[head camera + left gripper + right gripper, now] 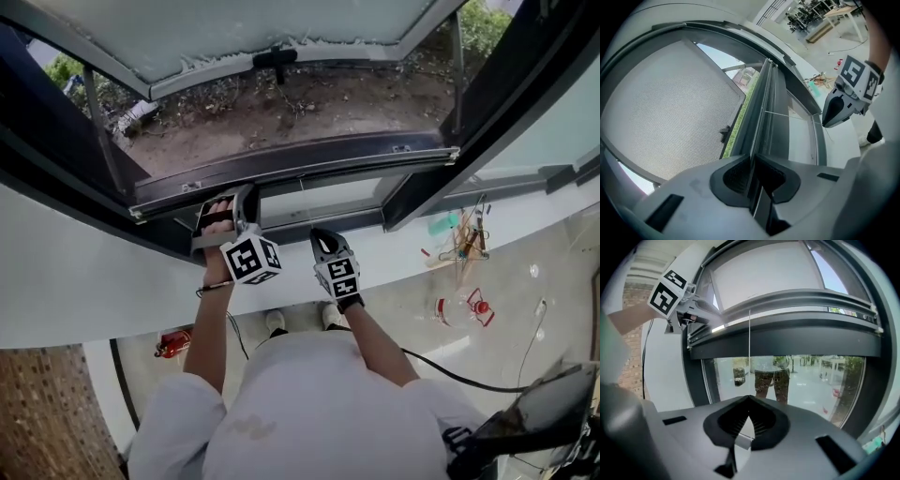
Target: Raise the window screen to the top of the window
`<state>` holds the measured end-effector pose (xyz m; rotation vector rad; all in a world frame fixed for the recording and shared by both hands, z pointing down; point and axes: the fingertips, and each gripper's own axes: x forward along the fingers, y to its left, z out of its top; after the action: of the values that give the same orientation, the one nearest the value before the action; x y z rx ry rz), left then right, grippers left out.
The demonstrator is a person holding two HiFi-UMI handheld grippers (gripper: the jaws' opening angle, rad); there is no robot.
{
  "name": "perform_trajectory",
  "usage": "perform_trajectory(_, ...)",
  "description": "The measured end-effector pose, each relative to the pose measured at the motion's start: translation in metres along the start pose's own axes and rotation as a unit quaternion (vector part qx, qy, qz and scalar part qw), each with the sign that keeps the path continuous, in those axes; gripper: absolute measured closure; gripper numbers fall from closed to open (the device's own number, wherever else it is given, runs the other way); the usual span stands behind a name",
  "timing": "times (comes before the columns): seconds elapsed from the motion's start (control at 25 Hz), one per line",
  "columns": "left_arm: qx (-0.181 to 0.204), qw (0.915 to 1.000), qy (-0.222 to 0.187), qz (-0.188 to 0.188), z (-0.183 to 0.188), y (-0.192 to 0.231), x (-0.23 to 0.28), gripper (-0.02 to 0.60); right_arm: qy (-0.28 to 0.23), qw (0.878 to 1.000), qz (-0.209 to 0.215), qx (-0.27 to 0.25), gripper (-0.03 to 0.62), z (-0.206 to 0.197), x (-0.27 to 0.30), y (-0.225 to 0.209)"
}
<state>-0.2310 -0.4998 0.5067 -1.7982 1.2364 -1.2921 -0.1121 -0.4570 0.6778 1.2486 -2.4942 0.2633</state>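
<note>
The dark screen bar [309,161] runs across the open window. My left gripper [228,202] reaches up to its left part; in the left gripper view its jaws [753,157] are shut on the bar's thin edge [761,117], with grey mesh [670,103] to the left. My right gripper [324,236] sits lower, just right of the left one. In the right gripper view it [749,399] is shut on a thin white pull cord [749,352] that hangs taut from the bar [787,310]. Each gripper shows in the other's view: right [834,112], left [693,305].
The outer sash [281,28] with its black handle [275,58] is swung out over bare ground. A white sill [94,281] curves below the frame. Down on the floor lie a red extinguisher [173,342], hand tools [464,239] and a black cable [450,370].
</note>
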Motion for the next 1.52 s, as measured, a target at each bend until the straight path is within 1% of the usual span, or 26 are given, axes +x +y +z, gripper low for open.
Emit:
perform_trajectory(0.12,-0.006,0.9998,-0.008,0.017,0.006,0.012,-0.007,0.549,-0.015,1.000,0.004,-0.004,0.592,0.011,0.001,0.001)
perform_trajectory(0.2,-0.017,0.9993,-0.017,0.029,0.011,0.024,-0.013,0.548,-0.028,1.000,0.008,-0.010,0.592,0.024,0.001,0.005)
perform_trajectory(0.28,-0.029,0.9987,-0.027,0.034,0.015,0.037,-0.018,0.548,-0.040,0.999,0.012,-0.017,0.592,0.038,0.001,0.009)
perform_trajectory(0.36,-0.031,0.9983,-0.030,0.038,0.018,0.046,-0.022,0.548,-0.049,0.999,0.014,-0.019,0.592,0.048,0.001,0.011)
perform_trajectory(0.48,-0.042,0.9968,-0.045,0.051,0.024,0.057,-0.028,0.548,-0.072,0.997,0.007,-0.017,0.591,0.059,-0.005,0.008)
perform_trajectory(0.56,-0.053,0.9945,-0.061,0.067,0.027,0.068,-0.033,0.548,-0.088,0.996,0.003,-0.020,0.592,0.071,-0.008,0.006)
perform_trajectory(0.68,-0.056,0.9919,-0.075,0.086,0.032,0.084,-0.038,0.546,-0.104,0.994,0.005,-0.024,0.592,0.089,-0.011,0.006)
perform_trajectory(0.84,-0.059,0.9899,-0.087,0.095,0.040,0.101,-0.046,0.544,-0.121,0.992,0.007,-0.025,0.592,0.107,-0.016,0.006)
perform_trajectory(0.92,-0.066,0.9878,-0.097,0.102,0.043,0.109,-0.051,0.541,-0.135,0.991,0.006,-0.013,0.592,0.116,-0.020,0.004)
perform_trajectory(1.04,-0.076,0.9829,-0.116,0.121,0.049,0.128,-0.060,0.540,-0.167,0.986,0.006,0.022,0.592,0.136,-0.027,0.003)
perform_trajectory(1.2,-0.088,0.9776,-0.136,0.134,0.060,0.155,-0.072,0.534,-0.189,0.982,0.012,-0.005,0.592,0.165,-0.033,0.005)
perform_trajectory(1.36,-0.084,0.9757,-0.148,0.138,0.068,0.172,-0.081,0.534,-0.203,0.979,0.013,-0.005,0.592,0.183,-0.038,0.000)
perform_trajectory(1.52,-0.086,0.9691,-0.171,0.155,0.075,0.189,-0.092,0.534,-0.221,0.975,0.010,-0.012,0.592,0.202,-0.044,0.000)
